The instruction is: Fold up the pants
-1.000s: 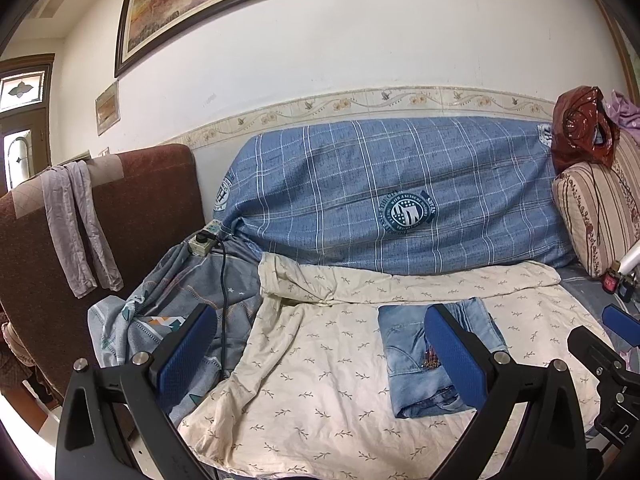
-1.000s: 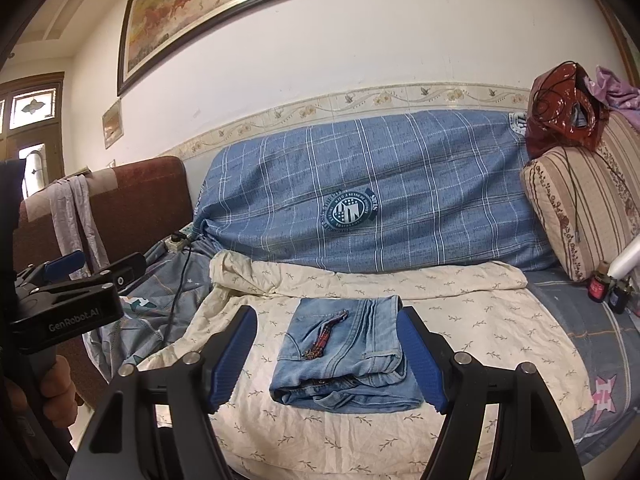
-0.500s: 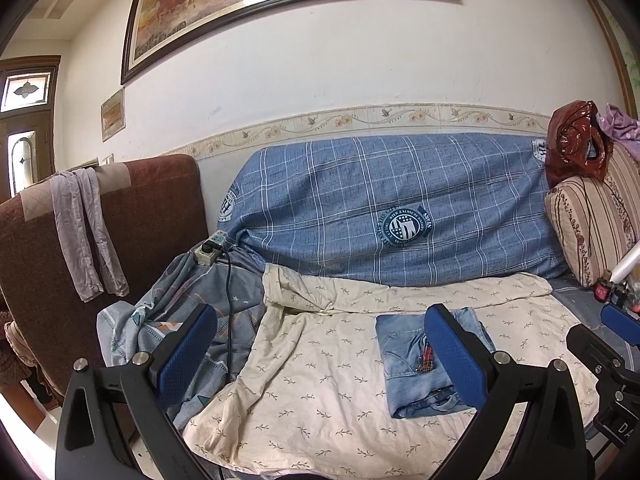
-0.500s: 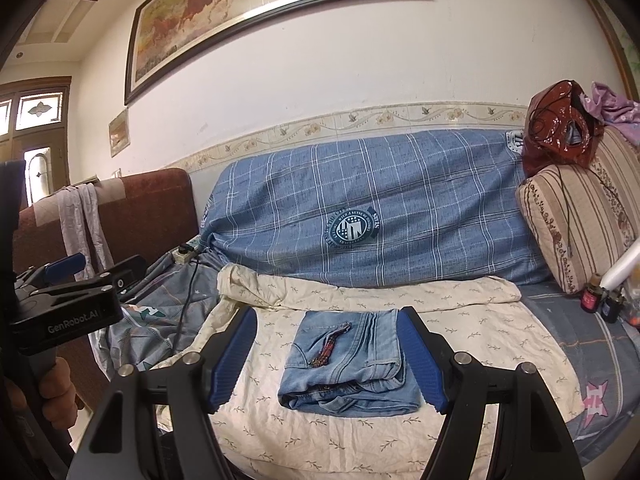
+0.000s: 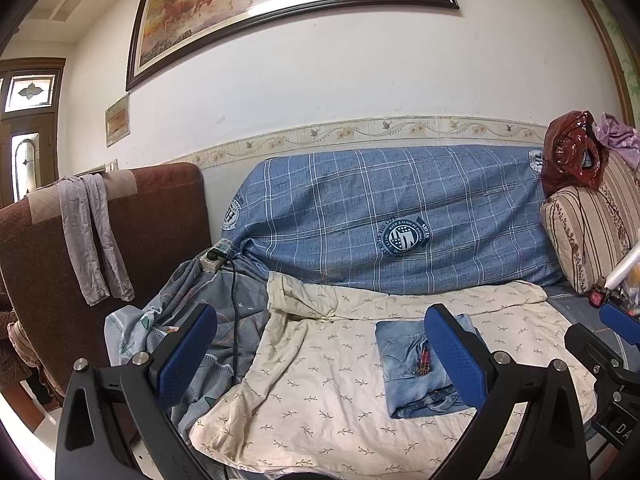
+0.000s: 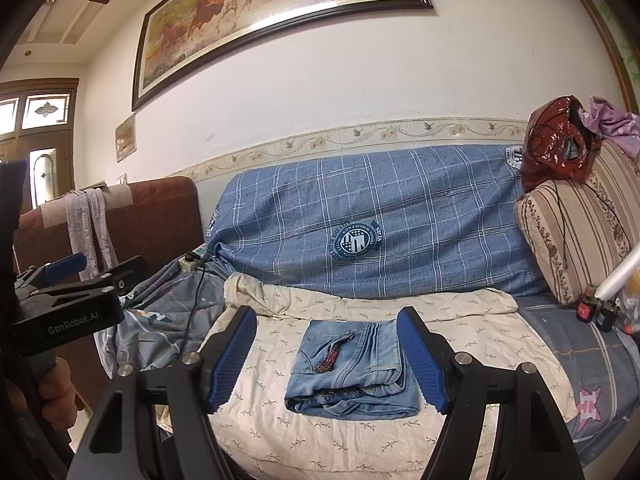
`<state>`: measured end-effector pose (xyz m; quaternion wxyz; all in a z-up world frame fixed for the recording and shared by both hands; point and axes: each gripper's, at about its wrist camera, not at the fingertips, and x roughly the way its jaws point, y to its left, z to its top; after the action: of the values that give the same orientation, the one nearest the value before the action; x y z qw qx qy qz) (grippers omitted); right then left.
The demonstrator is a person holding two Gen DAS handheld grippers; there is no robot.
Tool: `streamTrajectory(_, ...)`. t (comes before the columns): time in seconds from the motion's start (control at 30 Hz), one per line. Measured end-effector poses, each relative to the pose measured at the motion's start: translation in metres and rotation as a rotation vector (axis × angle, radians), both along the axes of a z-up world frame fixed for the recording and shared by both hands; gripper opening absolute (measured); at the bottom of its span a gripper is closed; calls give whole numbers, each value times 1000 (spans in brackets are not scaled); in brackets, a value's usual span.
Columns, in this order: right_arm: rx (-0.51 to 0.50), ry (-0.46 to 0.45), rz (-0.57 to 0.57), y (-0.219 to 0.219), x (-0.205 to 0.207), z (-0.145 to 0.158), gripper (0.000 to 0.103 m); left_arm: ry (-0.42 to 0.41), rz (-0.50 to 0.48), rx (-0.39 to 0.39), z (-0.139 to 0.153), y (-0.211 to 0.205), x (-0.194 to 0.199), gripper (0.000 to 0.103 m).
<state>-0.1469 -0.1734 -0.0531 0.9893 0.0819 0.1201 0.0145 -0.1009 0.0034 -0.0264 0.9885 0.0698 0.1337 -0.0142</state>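
A: What are the grabbers doing?
B: The right gripper (image 6: 326,354) with blue pads has its jaws wide apart, and nothing is in them. The left gripper (image 5: 322,354) is wide apart too, with nothing in it

A: Where are the pants?
B: The folded light blue denim pants (image 6: 352,368) lie flat past the fingers, not touching them. They sit on a cream sheet with little leaves (image 6: 460,332)

A: What is behind that?
B: A blue checked cover (image 6: 400,216) hangs over the sofa back. A striped cushion (image 6: 576,232) stands at the right, with a shiny red bag (image 6: 560,144) on top
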Motion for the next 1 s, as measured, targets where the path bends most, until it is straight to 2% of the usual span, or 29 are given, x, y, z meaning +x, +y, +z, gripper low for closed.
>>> streamTrajectory(0.57,0,22,-15,-1,10,-3,76,15,-9,-12,3,0,9,103)
streamTrajectory(0.83,-16,28,-55,2,18,12,76,-19,-13,-38,20,5,9,103)
streamTrajectory(1.0,-9,53,-74,1,21,13,76,-11,-30,-30,19,4,8,103)
